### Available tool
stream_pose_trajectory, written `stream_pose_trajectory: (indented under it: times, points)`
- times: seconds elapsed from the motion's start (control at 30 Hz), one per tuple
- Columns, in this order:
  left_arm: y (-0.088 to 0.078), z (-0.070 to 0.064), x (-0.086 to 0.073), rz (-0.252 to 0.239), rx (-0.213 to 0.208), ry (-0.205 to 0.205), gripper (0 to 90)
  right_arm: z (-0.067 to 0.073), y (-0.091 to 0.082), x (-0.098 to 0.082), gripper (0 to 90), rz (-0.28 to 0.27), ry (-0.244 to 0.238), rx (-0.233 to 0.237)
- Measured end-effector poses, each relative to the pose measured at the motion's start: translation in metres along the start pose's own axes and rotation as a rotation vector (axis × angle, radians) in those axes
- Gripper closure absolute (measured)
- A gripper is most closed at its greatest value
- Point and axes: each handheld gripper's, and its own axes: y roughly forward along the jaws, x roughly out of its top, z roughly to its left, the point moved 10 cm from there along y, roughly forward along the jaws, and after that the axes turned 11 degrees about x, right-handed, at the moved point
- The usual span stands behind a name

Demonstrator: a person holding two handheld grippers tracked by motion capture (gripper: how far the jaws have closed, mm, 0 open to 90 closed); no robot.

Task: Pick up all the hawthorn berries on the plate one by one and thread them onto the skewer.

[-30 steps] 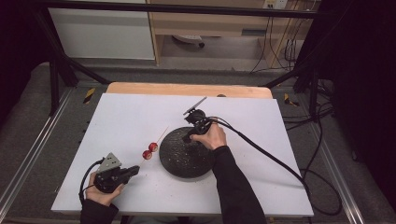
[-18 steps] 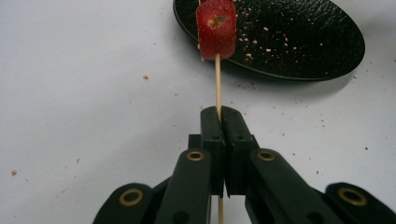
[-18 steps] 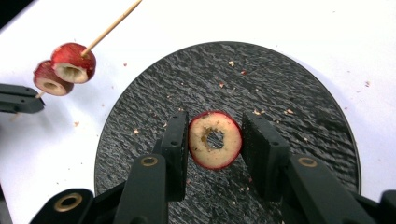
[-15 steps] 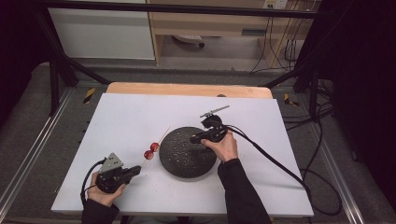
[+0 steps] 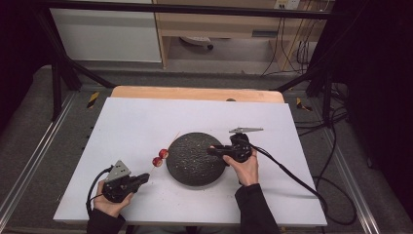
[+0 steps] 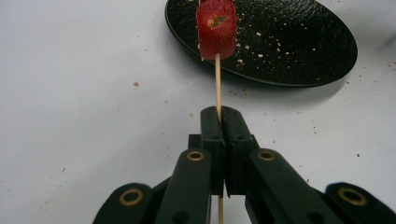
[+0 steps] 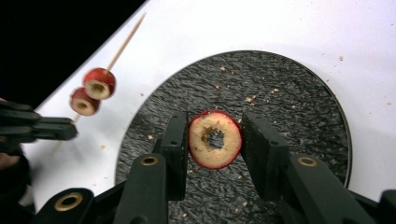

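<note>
White table [image 5: 136,122] fills a dim room, a black plate [image 5: 190,168] near its centre. Left gripper [image 5: 141,178] clamps a wooden skewer [image 6: 217,79], slanting up and away, carrying apparently two fruit slices [image 5: 160,157] beside the plate. Right gripper [image 5: 213,150] pinches another slice [image 7: 215,139] above it.

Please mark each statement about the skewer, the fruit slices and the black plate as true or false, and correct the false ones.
1. The left gripper is shut on the skewer. True.
2. The skewer carries no fruit. False: two red slices are threaded on it.
3. The right gripper holds a fruit slice with a hole in its middle. True.
4. The plate is white. False: it is black and round, with crumbs on it.
5. The right gripper is above the plate. True.
</note>
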Motion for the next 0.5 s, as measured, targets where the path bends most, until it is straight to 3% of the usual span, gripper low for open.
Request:
stream_pose_trajectory:
  times: [0.27,0.5]
  points:
    - [0.005,-0.014,0.007,-0.011,-0.009,0.002,88.1,-0.005,-0.018,-0.005,63.3,-0.14,0.037,0.024]
    - [0.011,-0.026,0.015,-0.022,-0.011,0.012,88.2,-0.008,-0.032,0.003,63.2,-0.269,0.074,0.037]
